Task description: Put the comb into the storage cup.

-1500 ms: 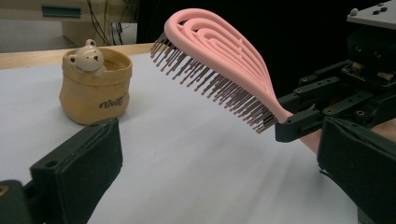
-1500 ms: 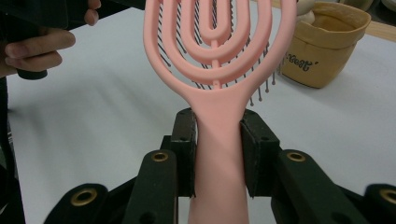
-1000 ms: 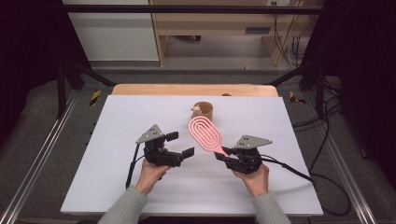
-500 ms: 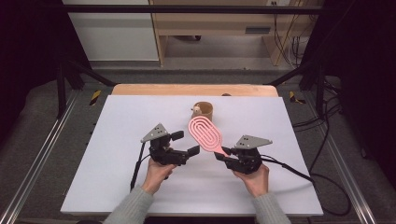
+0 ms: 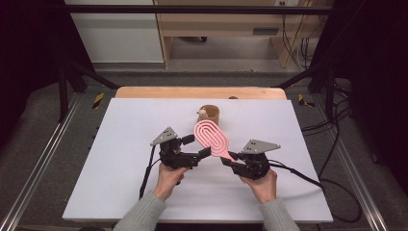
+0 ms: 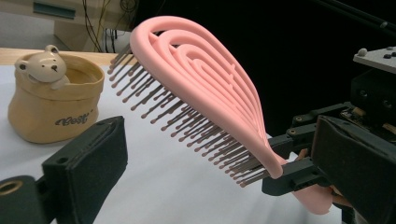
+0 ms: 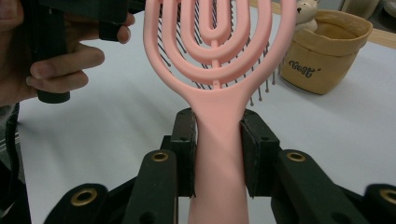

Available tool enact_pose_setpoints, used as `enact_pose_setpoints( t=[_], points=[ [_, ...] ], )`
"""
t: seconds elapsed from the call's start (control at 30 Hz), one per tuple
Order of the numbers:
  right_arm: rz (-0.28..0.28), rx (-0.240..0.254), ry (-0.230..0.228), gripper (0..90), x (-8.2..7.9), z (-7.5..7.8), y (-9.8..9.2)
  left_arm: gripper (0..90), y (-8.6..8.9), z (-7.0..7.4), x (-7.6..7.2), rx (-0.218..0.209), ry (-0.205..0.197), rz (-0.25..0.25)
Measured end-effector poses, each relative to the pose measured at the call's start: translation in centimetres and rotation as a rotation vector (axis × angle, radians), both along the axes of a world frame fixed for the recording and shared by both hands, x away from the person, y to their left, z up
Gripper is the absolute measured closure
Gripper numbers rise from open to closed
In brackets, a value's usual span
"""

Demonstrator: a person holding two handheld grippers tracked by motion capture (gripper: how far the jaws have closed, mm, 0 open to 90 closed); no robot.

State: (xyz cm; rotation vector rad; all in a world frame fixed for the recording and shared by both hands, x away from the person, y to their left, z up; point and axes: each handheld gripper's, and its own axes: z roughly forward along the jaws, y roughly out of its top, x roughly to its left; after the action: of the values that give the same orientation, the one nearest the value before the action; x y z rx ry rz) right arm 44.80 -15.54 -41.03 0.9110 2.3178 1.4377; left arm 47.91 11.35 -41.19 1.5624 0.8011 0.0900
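Note:
A pink vented hairbrush (image 5: 210, 138) is held tilted above the white table, bristles facing left. My right gripper (image 5: 230, 159) is shut on its handle (image 7: 218, 140), one pad on each side. My left gripper (image 5: 201, 145) stands open just left of the brush head (image 6: 201, 88). Its jaws have just been closing a little; the bristles lie between and ahead of them, with no pad touching. Behind the brush stands a tan cup (image 5: 210, 114) with a small bear figure (image 6: 44, 67) on its rim.
The white table top (image 5: 120, 168) has a wooden strip (image 5: 192, 92) along its back edge. A black cable (image 5: 298, 173) trails right from my right gripper and another (image 5: 146, 173) runs down from the left. Metal rails (image 5: 43, 159) flank the table.
My left gripper has shifted a little to the right, closer to the brush head. The right gripper and the brush have stayed put.

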Motion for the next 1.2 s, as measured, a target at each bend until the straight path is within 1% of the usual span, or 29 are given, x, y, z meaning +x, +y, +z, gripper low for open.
enact_pose_setpoints(
  t=[0.2, 0.27, 0.37, 0.6, 0.87, 1.07, 1.13, 1.2],
  points=[
    [0.004, -0.004, -0.002, 69.9, -0.04, 0.05, 0.06, 8.5, -0.45, -0.2, 0.1, -0.017, 0.022, 0.005],
    [0.005, -0.005, -0.004, 69.9, -0.06, 0.05, 0.13, 11.1, -0.59, -0.26, 0.12, -0.024, 0.026, 0.002],
    [0.008, -0.006, -0.003, 69.9, -0.06, 0.04, 0.19, 15.3, -0.72, -0.29, 0.15, -0.045, 0.039, -0.003],
    [0.008, -0.006, -0.003, 69.9, -0.06, 0.0, 0.22, 24.5, -0.78, -0.34, 0.27, -0.072, 0.068, 0.008],
    [0.01, -0.006, -0.006, 69.9, -0.09, -0.01, 0.3, 33.8, -0.93, -0.39, 0.22, -0.077, 0.076, 0.014],
    [0.01, -0.003, -0.009, 69.9, -0.13, 0.03, 0.28, 41.4, -0.91, -0.43, 0.28, -0.092, 0.096, 0.029],
    [0.01, 0.001, -0.01, 69.9, -0.16, 0.05, 0.28, 44.3, -0.93, -0.47, 0.32, -0.1, 0.106, 0.025],
    [0.009, 0.001, -0.01, 69.9, -0.16, 0.03, 0.29, 45.1, -0.97, -0.49, 0.32, -0.104, 0.111, 0.026]
  ],
)
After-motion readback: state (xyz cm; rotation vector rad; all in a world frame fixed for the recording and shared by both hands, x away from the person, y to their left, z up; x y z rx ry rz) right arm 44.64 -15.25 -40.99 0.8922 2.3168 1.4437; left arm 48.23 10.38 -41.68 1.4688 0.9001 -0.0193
